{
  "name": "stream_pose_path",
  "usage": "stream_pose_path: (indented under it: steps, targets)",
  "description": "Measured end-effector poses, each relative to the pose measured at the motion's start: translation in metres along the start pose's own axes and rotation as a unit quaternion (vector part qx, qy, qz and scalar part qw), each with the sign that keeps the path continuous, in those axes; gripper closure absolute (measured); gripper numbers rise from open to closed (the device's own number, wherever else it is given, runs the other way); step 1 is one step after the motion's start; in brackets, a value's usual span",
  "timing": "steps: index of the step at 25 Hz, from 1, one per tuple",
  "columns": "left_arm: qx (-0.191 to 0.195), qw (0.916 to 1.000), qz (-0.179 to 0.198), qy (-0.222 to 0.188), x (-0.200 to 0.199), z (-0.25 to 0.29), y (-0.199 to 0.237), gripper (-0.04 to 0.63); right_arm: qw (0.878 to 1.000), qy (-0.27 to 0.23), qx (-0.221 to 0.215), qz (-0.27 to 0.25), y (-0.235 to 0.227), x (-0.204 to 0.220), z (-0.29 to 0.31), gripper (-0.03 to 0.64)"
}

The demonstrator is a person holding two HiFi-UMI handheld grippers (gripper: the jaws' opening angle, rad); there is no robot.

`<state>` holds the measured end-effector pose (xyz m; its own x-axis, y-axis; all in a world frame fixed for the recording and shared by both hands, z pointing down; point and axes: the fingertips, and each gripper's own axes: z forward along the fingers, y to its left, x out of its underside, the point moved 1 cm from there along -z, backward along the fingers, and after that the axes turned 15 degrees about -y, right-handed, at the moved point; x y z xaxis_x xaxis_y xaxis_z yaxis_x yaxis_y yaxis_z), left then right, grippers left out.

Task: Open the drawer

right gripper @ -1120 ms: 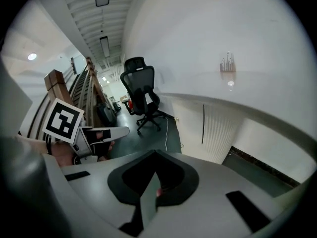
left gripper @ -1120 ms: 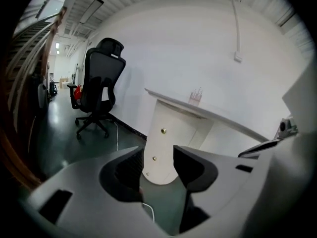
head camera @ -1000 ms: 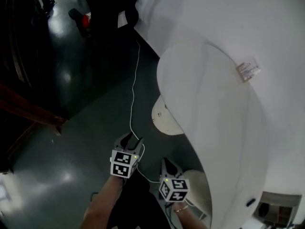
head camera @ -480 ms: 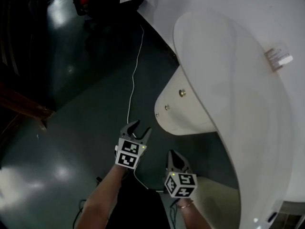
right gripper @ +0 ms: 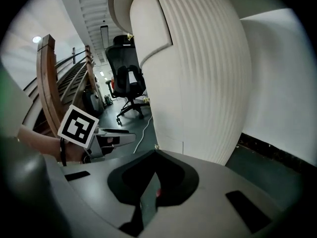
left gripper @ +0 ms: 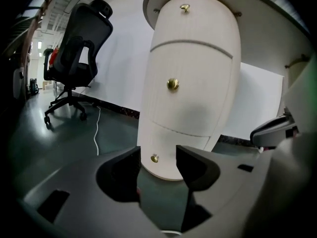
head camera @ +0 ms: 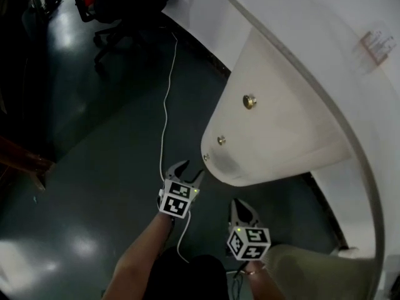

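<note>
A pale rounded drawer cabinet (head camera: 275,130) stands under a white tabletop. Its front carries three brass knobs: top (left gripper: 184,7), middle (left gripper: 172,84) and bottom (left gripper: 154,158). My left gripper (head camera: 185,170) hangs low over the dark floor, just left of the cabinet's foot. Its jaws are opening and hold nothing. In the left gripper view (left gripper: 157,157) the bottom knob shows through the gap, still some way ahead. My right gripper (head camera: 242,208) is nearer to me, with its jaws shut and empty (right gripper: 156,152), and faces the cabinet's ribbed side (right gripper: 208,83).
A black office chair (head camera: 119,5) stands on the dark glossy floor at the back left. A white cable (head camera: 165,105) runs along the floor towards my left gripper. A wooden stair railing (right gripper: 47,83) rises at the left of the right gripper view.
Both grippers have sunk towards the floor. The cabinet's front with its knobs has come into the head view. The left jaws stand wider apart than before.
</note>
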<state>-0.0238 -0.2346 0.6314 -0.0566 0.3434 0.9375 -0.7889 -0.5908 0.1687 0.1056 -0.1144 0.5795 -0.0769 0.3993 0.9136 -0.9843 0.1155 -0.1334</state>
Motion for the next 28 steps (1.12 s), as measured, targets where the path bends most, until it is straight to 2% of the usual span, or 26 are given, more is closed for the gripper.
stream_pose_path:
  steps: [7,15,23,24,28]
  targets:
    - [0.014,0.9997,0.01,0.019,0.061,0.058,0.01,0.391,1.0,-0.008,-0.006,0.009,-0.025,0.051,0.03,0.614]
    - [0.032,0.9973,0.047,0.046,0.091,0.105,0.013,0.391,1.0,0.013,-0.017,0.018,-0.03,0.1,0.067,0.614]
    - [0.047,0.9958,0.056,0.055,0.095,0.118,0.013,0.401,0.999,0.021,-0.034,0.0,-0.025,0.101,0.084,0.614]
    - [0.047,0.9954,0.061,0.056,0.095,0.119,0.013,0.441,0.999,0.022,-0.034,-0.003,-0.026,0.101,0.083,0.614]
    - [0.063,0.9926,0.08,0.067,0.095,0.12,0.008,0.488,0.999,0.024,-0.037,-0.013,-0.028,0.096,0.08,0.614]
